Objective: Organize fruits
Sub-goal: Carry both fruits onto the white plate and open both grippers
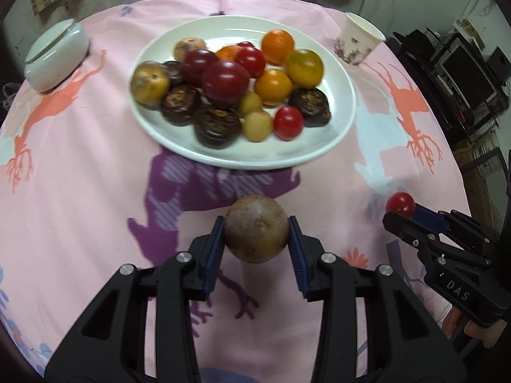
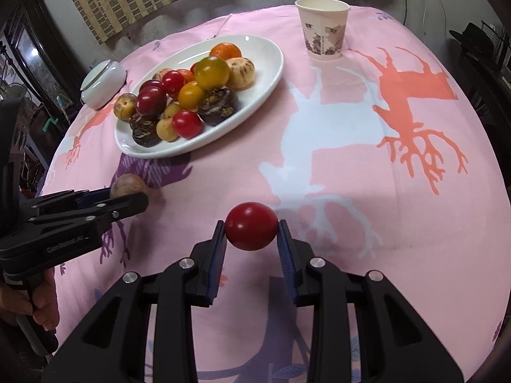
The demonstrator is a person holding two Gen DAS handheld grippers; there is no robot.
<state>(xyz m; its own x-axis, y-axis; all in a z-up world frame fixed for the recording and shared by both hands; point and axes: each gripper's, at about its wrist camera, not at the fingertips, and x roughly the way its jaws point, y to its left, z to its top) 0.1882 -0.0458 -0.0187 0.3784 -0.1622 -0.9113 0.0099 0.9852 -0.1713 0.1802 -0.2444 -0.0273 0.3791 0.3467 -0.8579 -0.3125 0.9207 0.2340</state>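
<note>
Left wrist view: the left gripper [image 1: 256, 234] is clenched on a round brown fruit [image 1: 256, 228], both blue pads pressed to its sides, held above the pink tablecloth [image 1: 80, 191]. The white plate [image 1: 338, 121] heaped with fruit lies straight ahead of the fingers, farther up the table, so the carry runs forward along the gripper's own line. The fruit is a ball with no long axis to mind. At the right edge the right gripper [image 1: 403, 212] shows side-on, grasping a small red fruit [image 1: 400, 203]; its far finger is hidden behind the near one.

Right wrist view: the right gripper [image 2: 251, 233] is clamped on the red fruit [image 2: 251, 226], clear of the cloth. The plate [image 2: 271, 63] sits ahead and to the left, with the left gripper [image 2: 127, 196] between; the left hand looks nearer to it. The brown fruit [image 2: 126, 185] is half hidden behind that gripper's finger. A paper cup [image 2: 322, 28] stands well apart, far right.
</note>
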